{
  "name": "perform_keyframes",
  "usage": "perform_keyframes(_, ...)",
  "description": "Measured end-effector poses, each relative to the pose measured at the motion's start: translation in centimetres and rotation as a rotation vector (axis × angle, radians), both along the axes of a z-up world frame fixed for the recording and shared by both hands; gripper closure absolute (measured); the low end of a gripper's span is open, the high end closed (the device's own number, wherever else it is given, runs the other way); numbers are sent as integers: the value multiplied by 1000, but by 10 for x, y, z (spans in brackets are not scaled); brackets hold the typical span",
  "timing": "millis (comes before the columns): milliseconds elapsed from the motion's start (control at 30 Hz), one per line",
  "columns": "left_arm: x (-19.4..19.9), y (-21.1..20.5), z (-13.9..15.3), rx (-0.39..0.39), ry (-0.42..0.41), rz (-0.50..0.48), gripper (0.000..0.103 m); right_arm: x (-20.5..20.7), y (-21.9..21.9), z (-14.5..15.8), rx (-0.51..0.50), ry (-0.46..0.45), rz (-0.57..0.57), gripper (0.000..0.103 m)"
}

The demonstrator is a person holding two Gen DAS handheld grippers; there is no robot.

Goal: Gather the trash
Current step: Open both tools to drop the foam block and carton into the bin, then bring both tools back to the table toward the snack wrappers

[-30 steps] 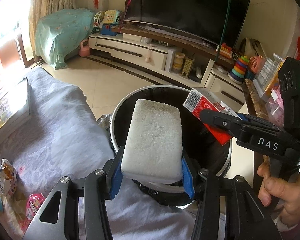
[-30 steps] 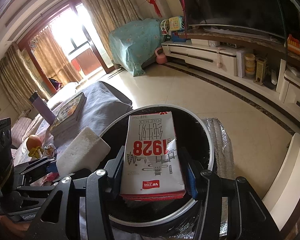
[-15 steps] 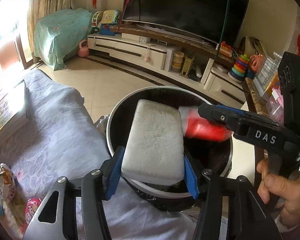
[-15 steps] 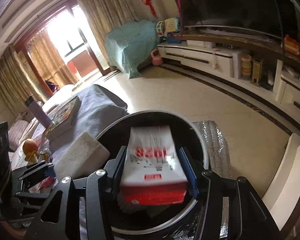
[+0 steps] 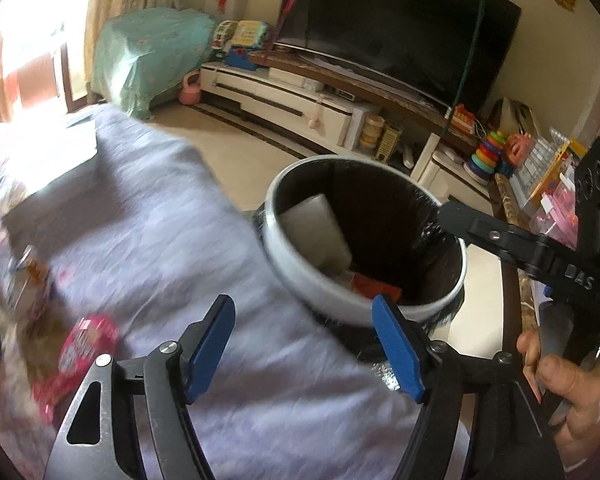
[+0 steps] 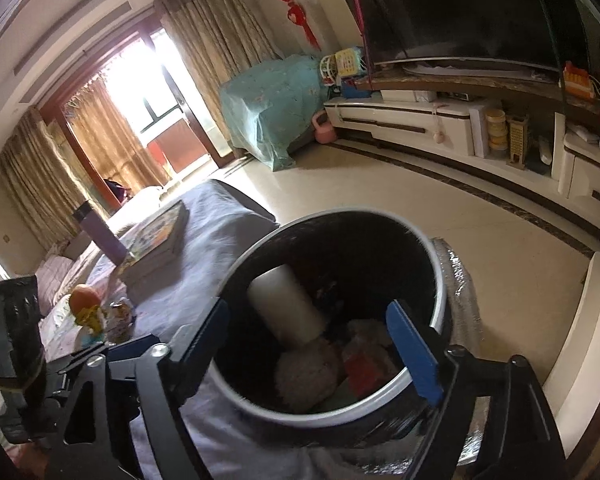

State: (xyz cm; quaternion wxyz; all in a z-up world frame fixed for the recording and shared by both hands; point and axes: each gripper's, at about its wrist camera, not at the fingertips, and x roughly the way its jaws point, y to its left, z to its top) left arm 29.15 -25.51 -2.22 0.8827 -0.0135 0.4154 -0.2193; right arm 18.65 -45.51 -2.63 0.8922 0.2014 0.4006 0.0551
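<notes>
left gripper (image 5: 304, 344): jaws just opened, nothing between | right gripper (image 6: 312, 348): jaws just opened, nothing between | white foam block (image 5: 316, 232) leans inside round white-rimmed black bin (image 5: 300, 276) | red milk carton (image 6: 364, 368) at bottom, blurry | right view only: fluffy white lump (image 6: 306, 372), maybe trash

Bin (image 5: 364, 312): smooth white plastic rim, slightly glossy; lined with thin black plastic film, shiny and creased. Foam block (image 5: 316, 232) inside: white, matt, faintly grainy. Carton (image 5: 374, 286) beside it: red printed card. Table (image 5: 172, 240): covered in pale lilac cloth, matt, softly wrinkled. Left claw (image 5: 304, 346): blue pads (image 5: 398, 346) of smooth matt plastic on black arms with bright metal rivets. Right claw (image 6: 320, 354): same finish. Floor (image 6: 440, 220): polished cream tile, reflective. Silver padded foil (image 6: 462, 292) beside the bin, crinkled and shiny.
</notes>
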Motion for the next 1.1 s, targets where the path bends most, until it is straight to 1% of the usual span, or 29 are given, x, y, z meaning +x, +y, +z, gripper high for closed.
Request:
perform_keyframes(67, -11, 15, -4, -4, 8, 26, 32, -7, 11, 1, 4, -6, 7, 9)
perform_keyframes(233, -40, 56, -8, -31, 30, 95, 32, -17, 42, 2, 22, -1, 58, 9)
perform_keyframes(367, -59, 87, -4, -43, 31, 153, 32, -22, 67, 1, 35, 4, 100, 8)
perform_keyframes(633, -98, 151, 0, -67, 29, 276, 32, -26, 122, -2, 26, 16, 198, 8)
perform_keyframes(900, -124, 197, 5, -84, 30, 363, 32, -23, 169, -6, 33, 28, 290, 8)
perform_keyframes(1033, -129, 215, 7, -85, 31, 393, 32, -22, 188, -7, 32, 31, 327, 8)
perform_keyframes(1100, -125, 223, 8, -84, 31, 407, 32, -19, 197, -7, 33, 34, 346, 8)
